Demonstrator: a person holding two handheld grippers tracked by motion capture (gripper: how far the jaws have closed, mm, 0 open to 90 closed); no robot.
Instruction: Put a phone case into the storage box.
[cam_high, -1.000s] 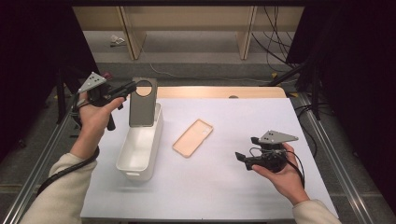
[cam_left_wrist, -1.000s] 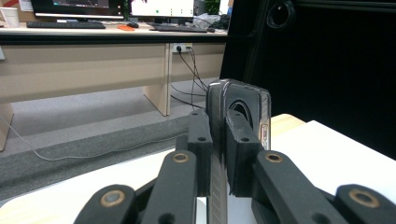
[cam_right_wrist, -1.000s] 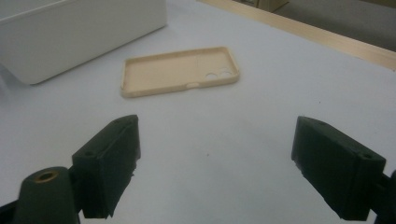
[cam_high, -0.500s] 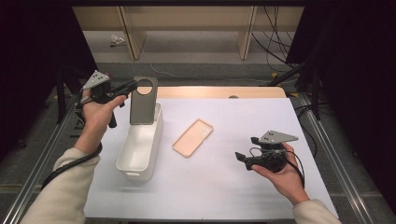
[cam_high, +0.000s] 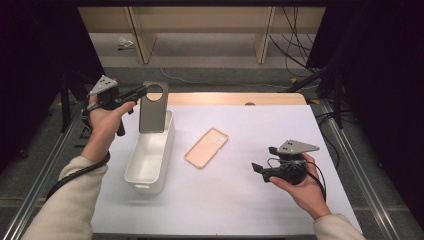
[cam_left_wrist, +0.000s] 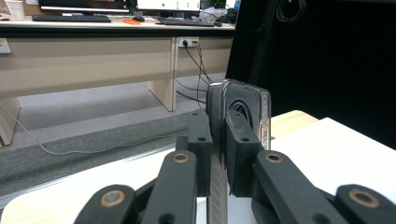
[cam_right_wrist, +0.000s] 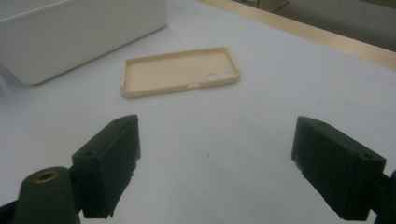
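The left hand-held gripper (cam_high: 141, 92) is raised over the far left part of the white tabletop (cam_high: 240, 200), its jaws clamped on the top edge of a dark grey phone (cam_high: 152, 107). The phone stands upright – its lower end dips into the far end of a long white bin (cam_high: 150, 152), and a round ring shows near its top. In the left gripper view the phone (cam_left_wrist: 243, 114) sits edge-on between the two closed jaws of the left hand-held gripper (cam_left_wrist: 219, 154), with the curved camera ring visible on its face.

A beige phone case (cam_high: 206, 147) lies flat on the tabletop just right of the bin, open side up, apart from both grippers. In the right gripper view the case (cam_right_wrist: 180, 70) lies ahead, two small round holes near one end, and the bin's white wall (cam_right_wrist: 79, 32) fills the upper left corner.

The right hand-held gripper (cam_high: 263, 160) is held low over the right part of the tabletop – its jaws stand wide apart and hold nothing, pointing toward the case. The right hand (cam_high: 302, 187) grips it from behind, a cable looped beside it.
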